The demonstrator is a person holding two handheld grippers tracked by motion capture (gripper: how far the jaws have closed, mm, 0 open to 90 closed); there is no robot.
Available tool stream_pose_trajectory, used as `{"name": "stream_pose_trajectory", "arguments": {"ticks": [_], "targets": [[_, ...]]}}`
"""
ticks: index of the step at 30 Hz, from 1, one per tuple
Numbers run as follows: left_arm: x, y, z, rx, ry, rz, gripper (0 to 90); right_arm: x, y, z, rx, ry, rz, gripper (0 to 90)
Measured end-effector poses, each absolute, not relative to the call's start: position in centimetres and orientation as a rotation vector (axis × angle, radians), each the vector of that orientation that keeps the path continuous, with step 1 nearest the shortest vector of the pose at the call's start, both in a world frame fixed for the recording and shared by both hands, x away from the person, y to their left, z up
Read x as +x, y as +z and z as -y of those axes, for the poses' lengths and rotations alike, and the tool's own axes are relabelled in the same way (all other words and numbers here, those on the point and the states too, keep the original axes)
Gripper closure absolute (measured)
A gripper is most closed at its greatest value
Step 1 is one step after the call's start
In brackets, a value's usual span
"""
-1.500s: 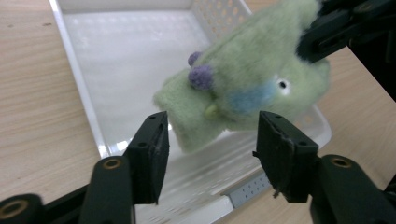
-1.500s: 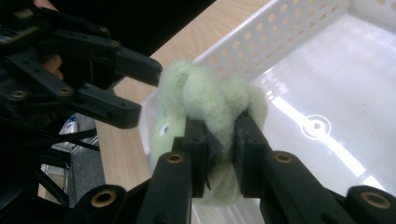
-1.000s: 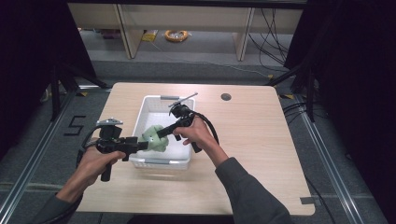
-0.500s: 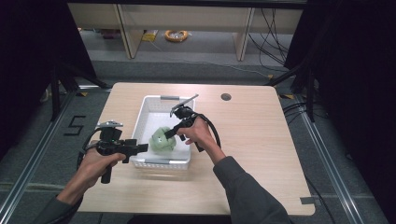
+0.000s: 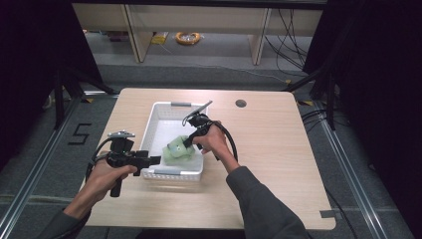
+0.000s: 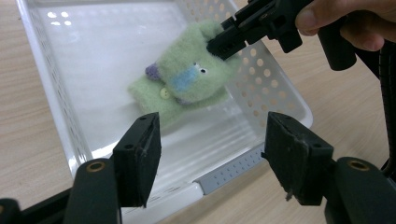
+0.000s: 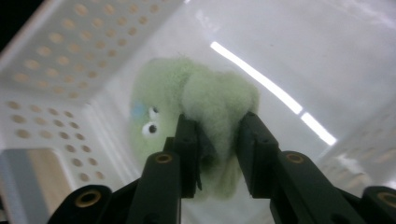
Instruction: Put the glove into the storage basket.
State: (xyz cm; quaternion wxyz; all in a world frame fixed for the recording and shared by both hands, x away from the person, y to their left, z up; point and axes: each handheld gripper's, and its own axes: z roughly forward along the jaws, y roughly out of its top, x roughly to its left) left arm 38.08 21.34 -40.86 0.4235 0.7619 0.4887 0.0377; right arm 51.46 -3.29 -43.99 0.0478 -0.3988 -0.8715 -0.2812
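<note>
A green plush toy (image 5: 177, 149) with a blue nose and small eyes lies in the white perforated basket (image 5: 164, 113), near its front right corner. My right gripper (image 5: 187, 142) reaches into the basket and is shut on the toy's upper edge; in the right gripper view its jaws pinch the green fleece (image 7: 215, 109). In the left gripper view the toy (image 6: 187, 84) rests on the basket floor with the right gripper (image 6: 224, 44) clamped on it. My left gripper (image 5: 155, 160) hovers at the basket's front left rim, open and holding nothing, its fingers (image 6: 140, 154) spread wide.
The basket (image 6: 60, 121) sits left of centre on a wooden table (image 5: 278, 149). A round cable hole (image 5: 241, 103) lies at the table's back. Shelving and cables stand on the floor beyond the table. The right half of the table is bare wood.
My left gripper has let go of the toy and drawn back left to the basket's rim. The right gripper has lowered the toy onto the basket floor.
</note>
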Motion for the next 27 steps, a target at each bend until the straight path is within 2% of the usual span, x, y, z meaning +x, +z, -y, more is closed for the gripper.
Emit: {"name": "stream_pose_trajectory", "arguments": {"ticks": [6,14,27], "targets": [[38.1,-40.9,-21.3,1.906,0.093,-1.225,36.2,51.6,-43.9,3.2,-1.207,-0.802,2.775,64.3],[38.0,-41.1,-20.9,1.873,0.074,-1.238,36.1,51.8,-43.3,2.7,-1.220,-0.730,2.900,62.1],[37.8,-41.1,-21.1,1.877,0.087,-1.224,33.5,51.2,-41.5,2.9,-1.186,-0.827,2.912,56.2]]}}
